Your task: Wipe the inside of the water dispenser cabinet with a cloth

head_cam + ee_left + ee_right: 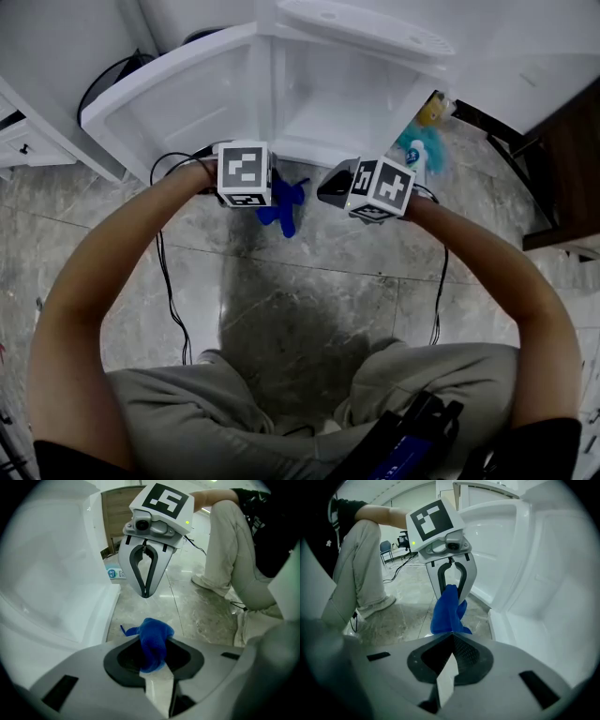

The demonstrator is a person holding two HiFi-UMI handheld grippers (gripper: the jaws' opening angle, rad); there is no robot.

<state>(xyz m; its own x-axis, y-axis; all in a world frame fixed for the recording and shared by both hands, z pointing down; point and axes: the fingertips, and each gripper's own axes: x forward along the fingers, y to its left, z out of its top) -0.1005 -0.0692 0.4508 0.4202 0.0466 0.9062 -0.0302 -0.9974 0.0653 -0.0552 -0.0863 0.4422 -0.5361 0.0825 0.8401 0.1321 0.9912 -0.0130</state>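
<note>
Left claw [152,656]: yours pinches the crumpled blue cloth [154,632], which hangs lengthwise down over the grey marble floor [309,300].
Right claw [453,637]: pressed together, holding nothing.
Cloth position: outside the white plastic water dispenser cabinet [349,89], between your two claws.
Key relation: the open compartment lies on the far side, slightly right of the left claw; its open white door [173,103] stands far left.
Nearer hand: your right, though your left carries the cloth.
Writing: small blue-and-white bottle [415,156] by the cabinet, label unreadable.
</note>
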